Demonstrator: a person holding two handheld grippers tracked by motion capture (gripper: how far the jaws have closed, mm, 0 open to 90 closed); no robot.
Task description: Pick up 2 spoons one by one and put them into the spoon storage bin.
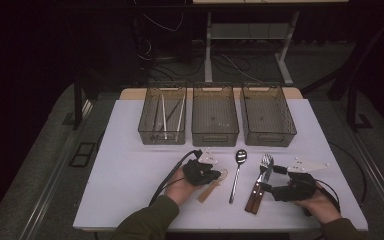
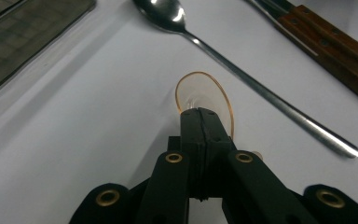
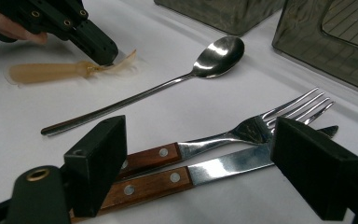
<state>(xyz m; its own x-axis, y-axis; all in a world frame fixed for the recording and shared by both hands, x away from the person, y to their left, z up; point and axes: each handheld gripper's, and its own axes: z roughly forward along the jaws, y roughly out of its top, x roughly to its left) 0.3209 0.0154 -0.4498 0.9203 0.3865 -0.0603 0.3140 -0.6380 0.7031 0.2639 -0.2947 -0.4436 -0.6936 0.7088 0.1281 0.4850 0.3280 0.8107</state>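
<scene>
A translucent amber plastic spoon (image 1: pixel 211 190) lies on the white table (image 1: pixel 130 170). My left gripper (image 1: pixel 218 176) is shut on the spoon's neck, and the spoon's bowl (image 2: pixel 205 95) shows just past the closed jaw tips (image 2: pixel 199 115). The right gripper view shows that same left gripper (image 3: pixel 103 52) pinching the spoon, handle (image 3: pixel 46 72) flat on the table. My right gripper (image 3: pixel 205 163) stands open, one jaw on each side of a wood-handled fork (image 3: pixel 261 126) and knife (image 3: pixel 223 165) lying side by side. In the high view the right gripper (image 1: pixel 271 178) is just right of them.
A metal spoon (image 1: pixel 237 172) lies between the two grippers, bowl towards the back. Three dark mesh bins stand in a row at the back: the left one (image 1: pixel 162 132) holds thin stick-like utensils, while the middle one (image 1: pixel 215 131) and right one (image 1: pixel 269 132) look empty.
</scene>
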